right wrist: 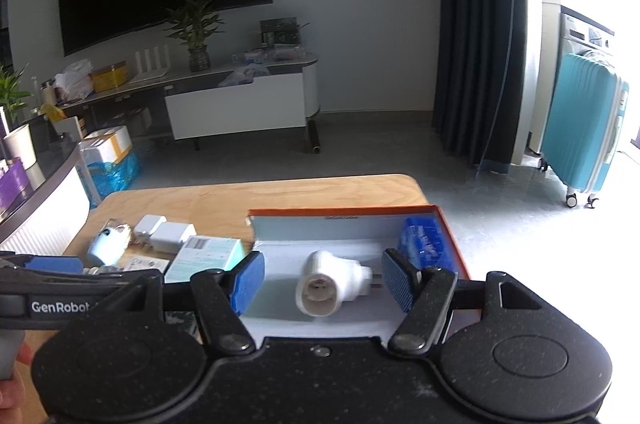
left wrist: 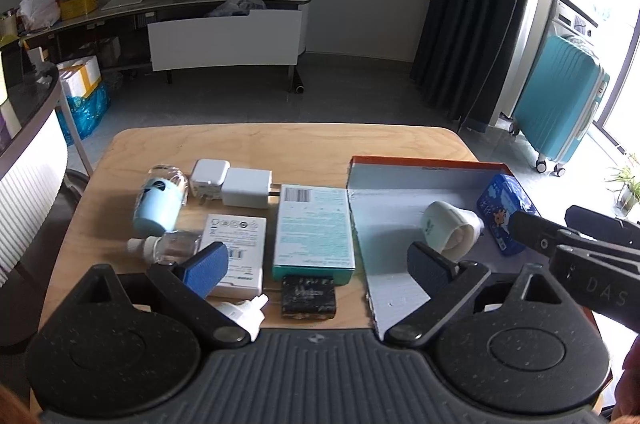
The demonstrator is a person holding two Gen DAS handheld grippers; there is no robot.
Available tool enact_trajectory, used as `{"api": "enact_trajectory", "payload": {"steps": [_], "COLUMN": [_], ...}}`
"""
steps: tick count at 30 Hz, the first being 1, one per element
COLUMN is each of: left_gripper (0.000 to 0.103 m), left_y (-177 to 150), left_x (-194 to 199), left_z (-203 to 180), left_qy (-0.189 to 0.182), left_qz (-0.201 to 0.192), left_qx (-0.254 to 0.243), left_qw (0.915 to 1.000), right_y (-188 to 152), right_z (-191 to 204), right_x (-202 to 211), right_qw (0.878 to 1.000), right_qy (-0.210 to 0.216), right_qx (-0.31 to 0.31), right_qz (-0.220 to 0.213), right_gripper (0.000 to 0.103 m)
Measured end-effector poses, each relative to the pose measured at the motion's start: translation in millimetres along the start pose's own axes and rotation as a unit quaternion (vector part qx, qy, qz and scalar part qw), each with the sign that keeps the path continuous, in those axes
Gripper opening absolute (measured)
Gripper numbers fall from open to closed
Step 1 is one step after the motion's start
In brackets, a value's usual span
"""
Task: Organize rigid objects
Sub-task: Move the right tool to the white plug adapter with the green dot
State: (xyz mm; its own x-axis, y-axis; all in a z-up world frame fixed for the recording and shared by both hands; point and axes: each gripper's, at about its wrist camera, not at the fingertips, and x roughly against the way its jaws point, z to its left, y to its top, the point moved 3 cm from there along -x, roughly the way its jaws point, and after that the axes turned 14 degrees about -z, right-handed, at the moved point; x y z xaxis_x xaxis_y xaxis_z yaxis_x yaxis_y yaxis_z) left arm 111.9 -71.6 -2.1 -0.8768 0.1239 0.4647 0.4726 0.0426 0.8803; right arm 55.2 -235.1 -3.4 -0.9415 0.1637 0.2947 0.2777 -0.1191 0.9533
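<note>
An open orange-rimmed box [left wrist: 424, 164] [right wrist: 344, 214] lies on the right half of the wooden table [left wrist: 280, 143]. A white plug adapter [left wrist: 448, 228] [right wrist: 332, 284] and a blue tin [left wrist: 506, 214] [right wrist: 426, 240] lie inside it. My right gripper [right wrist: 324, 282] [left wrist: 546, 220] hovers over the box, open; the adapter lies on the box floor between its blue pads [right wrist: 250, 282], untouched. My left gripper [left wrist: 319, 272] [right wrist: 52, 264] is open above the table's near side, over a teal box [left wrist: 314, 232] and a small black box [left wrist: 308, 296], holding nothing.
Left of the box lie a pale blue bottle in clear wrap [left wrist: 158, 201], two white chargers [left wrist: 210, 177] [left wrist: 246, 188], a white carton [left wrist: 236, 252], a small clear bottle [left wrist: 170, 246] and a white plug [left wrist: 248, 312]. Beyond the table stand a TV cabinet [left wrist: 224, 39] and a teal suitcase [left wrist: 560, 99].
</note>
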Motion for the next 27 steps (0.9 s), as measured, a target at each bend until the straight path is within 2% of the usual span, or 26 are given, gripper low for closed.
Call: {"api": "enact_trajectory", "payload": {"steps": [13, 27], "left_gripper": [0.099, 0.099], "left_y": [-6.0, -20.0], "left_x": [13.3, 18.8], "left_z": [29.2, 68.5], "left_qy": [0.016, 0.039], "left_qz": [-0.004, 0.008], "left_qx": [0.011, 0.046], "left_qw": [0.9998, 0.9982], "right_y": [-3.5, -14.5], "right_z": [29.0, 59.7], "right_x": [-2.0, -8.3], "right_qw": [1.0, 0.998], "right_qy": [0.022, 0.048], "right_qx": [0.011, 0.021], "right_qz": [0.011, 0.031], "right_gripper": [0.078, 0.079]}}
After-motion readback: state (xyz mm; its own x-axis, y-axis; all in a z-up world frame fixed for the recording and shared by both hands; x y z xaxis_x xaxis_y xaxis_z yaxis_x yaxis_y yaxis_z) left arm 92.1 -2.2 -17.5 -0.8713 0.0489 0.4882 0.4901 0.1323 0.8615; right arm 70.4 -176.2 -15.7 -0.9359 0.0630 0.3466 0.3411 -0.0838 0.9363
